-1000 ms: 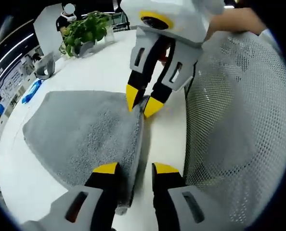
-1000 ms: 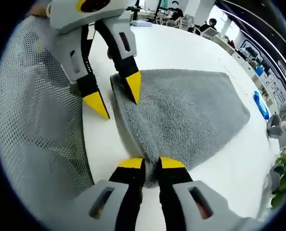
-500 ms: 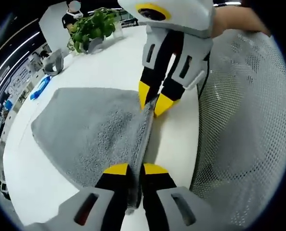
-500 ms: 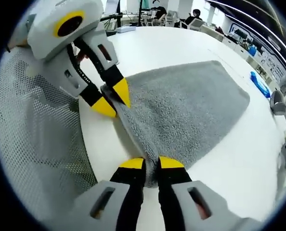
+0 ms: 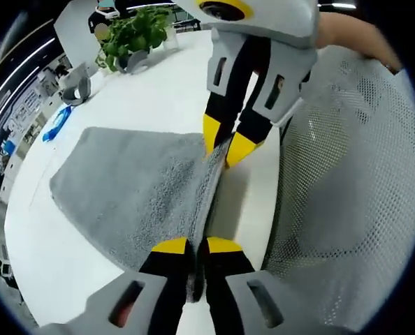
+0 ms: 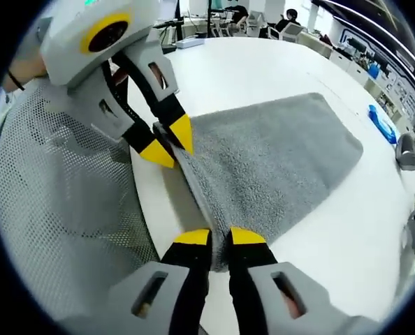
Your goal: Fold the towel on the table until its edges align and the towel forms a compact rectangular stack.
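Observation:
A grey towel (image 5: 124, 181) lies spread on the white table (image 5: 158, 91), its near long edge pulled taut and raised a little between both grippers. My left gripper (image 5: 195, 246) is shut on one end of that edge. My right gripper (image 5: 227, 145) comes in from the top, shut on the other end. In the right gripper view the towel (image 6: 277, 160) fans out to the right; my right gripper (image 6: 219, 237) pinches its edge at the bottom, and the left gripper (image 6: 171, 143) pinches the far corner.
A white mesh chair back (image 5: 347, 174) stands against the table's edge beside the grippers, also the mesh chair back (image 6: 61, 209). A potted plant (image 5: 130, 35) and a blue object (image 5: 56, 124) sit at the table's far side. A hand (image 5: 347, 31) holds the right gripper.
My left gripper went from open around the towel's edge to shut on it. The edge now stretches straighter between both grippers. The right gripper stayed shut.

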Demonstrator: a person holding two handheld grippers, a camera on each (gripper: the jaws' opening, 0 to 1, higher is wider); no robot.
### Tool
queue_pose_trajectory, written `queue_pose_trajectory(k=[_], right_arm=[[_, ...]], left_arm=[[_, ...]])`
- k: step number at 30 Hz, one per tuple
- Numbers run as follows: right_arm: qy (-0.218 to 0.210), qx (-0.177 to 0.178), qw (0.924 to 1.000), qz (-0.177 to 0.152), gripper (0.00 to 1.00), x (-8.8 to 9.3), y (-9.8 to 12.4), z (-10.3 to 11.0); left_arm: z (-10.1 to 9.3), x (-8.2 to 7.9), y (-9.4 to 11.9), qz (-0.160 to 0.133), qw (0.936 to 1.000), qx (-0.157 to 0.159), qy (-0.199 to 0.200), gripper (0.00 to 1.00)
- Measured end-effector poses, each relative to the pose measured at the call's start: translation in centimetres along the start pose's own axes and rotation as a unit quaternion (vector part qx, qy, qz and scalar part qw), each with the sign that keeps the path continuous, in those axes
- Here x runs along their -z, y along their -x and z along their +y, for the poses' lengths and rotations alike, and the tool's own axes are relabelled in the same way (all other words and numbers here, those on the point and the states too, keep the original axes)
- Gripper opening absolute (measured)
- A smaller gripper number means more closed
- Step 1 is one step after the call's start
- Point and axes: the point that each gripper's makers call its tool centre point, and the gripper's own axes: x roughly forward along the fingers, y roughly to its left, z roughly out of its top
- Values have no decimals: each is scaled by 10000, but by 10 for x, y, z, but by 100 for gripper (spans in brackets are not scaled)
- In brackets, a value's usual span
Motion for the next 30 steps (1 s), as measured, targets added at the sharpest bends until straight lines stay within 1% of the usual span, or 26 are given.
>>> queue_pose_trajectory(k=[3,6,9,13,16,17,18,21,26,30], right_arm=[[106,45,9999,10,6,-5,13,-2],[158,53,9998,-67,6,-13,24,-1],[268,86,9995,-117,6,-22,36,1],[372,69,9992,-147,6,-31,47,5],[452,-9,9987,-253,6,-42,63,10],[450,-16,9986,-259,6,-43,64,10],[460,-47,9985,-278,6,-48,72,11],[540,-71,9981,-295,6,-52,83,13],[698,-46,9969,-367,6,-61,104,12],[726,-26,9964,-441,6,-69,117,7]], left_arm=[[0,-6,9,-100,9999,28,64,8],[2,-10,19,-189,9998,-30,-1,8],[6,-16,34,-272,9996,-92,-23,8],[9,-22,49,-292,9995,-127,-60,8],[11,-26,64,-235,9994,-191,-174,8],[12,-27,67,-217,9995,-190,-158,8],[11,-29,73,-199,9996,-154,-91,8],[11,-35,85,-242,9996,-128,-61,8],[14,-50,102,-312,9988,-252,-284,8],[20,-62,115,-280,9976,-399,-499,8]])
